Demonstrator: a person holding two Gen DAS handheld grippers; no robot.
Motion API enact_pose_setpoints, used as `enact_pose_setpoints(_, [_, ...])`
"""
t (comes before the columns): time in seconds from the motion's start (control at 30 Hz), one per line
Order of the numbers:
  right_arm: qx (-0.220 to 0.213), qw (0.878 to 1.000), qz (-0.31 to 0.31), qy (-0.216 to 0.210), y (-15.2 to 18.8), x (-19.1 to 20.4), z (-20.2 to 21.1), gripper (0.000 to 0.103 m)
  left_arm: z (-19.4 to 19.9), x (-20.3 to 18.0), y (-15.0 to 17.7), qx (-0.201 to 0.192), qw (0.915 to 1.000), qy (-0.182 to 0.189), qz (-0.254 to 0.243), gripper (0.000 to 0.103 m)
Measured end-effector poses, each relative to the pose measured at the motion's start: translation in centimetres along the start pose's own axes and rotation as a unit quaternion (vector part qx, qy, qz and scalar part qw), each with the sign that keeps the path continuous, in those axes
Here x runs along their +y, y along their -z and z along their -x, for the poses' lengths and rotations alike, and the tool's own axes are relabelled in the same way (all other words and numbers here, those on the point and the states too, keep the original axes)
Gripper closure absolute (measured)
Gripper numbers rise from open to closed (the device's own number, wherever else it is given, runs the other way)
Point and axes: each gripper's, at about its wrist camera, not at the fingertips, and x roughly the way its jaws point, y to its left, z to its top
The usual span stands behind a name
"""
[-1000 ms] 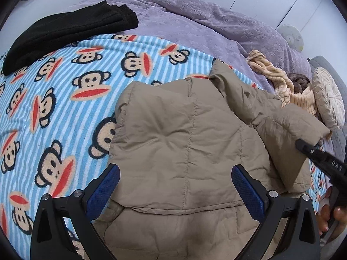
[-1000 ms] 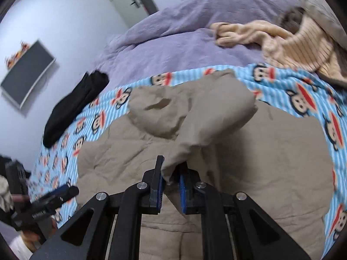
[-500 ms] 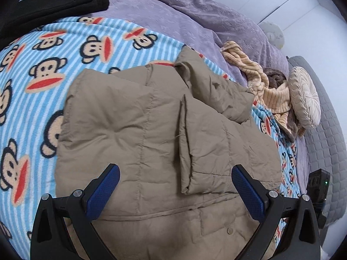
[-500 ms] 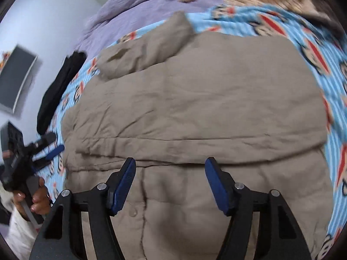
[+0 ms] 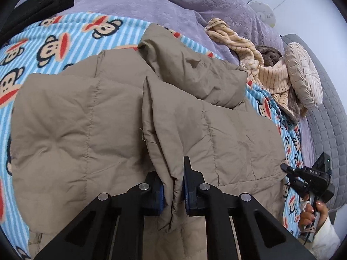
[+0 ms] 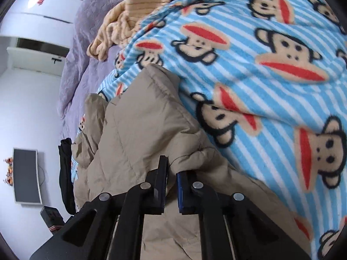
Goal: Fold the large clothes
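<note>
The tan jacket (image 5: pixel 112 117) is spread on the monkey-print blanket (image 5: pixel 49 41). A fold of it is pinched in the left gripper (image 5: pixel 173 186), presumably for folding across; half a second ago that claw was open. The right gripper (image 6: pixel 172 179), likewise open then, is now clamped on the jacket's edge.

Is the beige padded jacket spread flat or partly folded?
Partly folded: one beige padded jacket panel overlaps its middle, the edge pinched in the left gripper.
</note>
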Motion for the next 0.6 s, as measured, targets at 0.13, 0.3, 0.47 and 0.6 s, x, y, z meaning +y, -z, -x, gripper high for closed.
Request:
enact_pose_setpoints(0.13, [0.007,0.996,0.079,0.04,-0.2,2.3,-1.6,0.095,-0.4,2.1,1.6,0.012,0.9994,-0.027,0.016,0.088])
enact_pose_setpoints(0.3, [0.017,0.997,0.054,0.053,0.2,0.1,-3.9,0.095,-1.0,2.4,1.4,-0.007,0.9984,-0.051,0.022,0.087])
enact_pose_setpoints(0.47, [0.028,0.994,0.074,0.08,0.7,0.8,-2.3,0.082,1.2,2.1,1.3,-0.028,0.9914,-0.128,0.002,0.053])
enact_pose_setpoints(0.6, [0.006,0.988,0.116,0.106,2.1,1.9,1.1,0.052,4.8,2.9,1.3,-0.059,0.989,-0.135,-0.003,0.049])
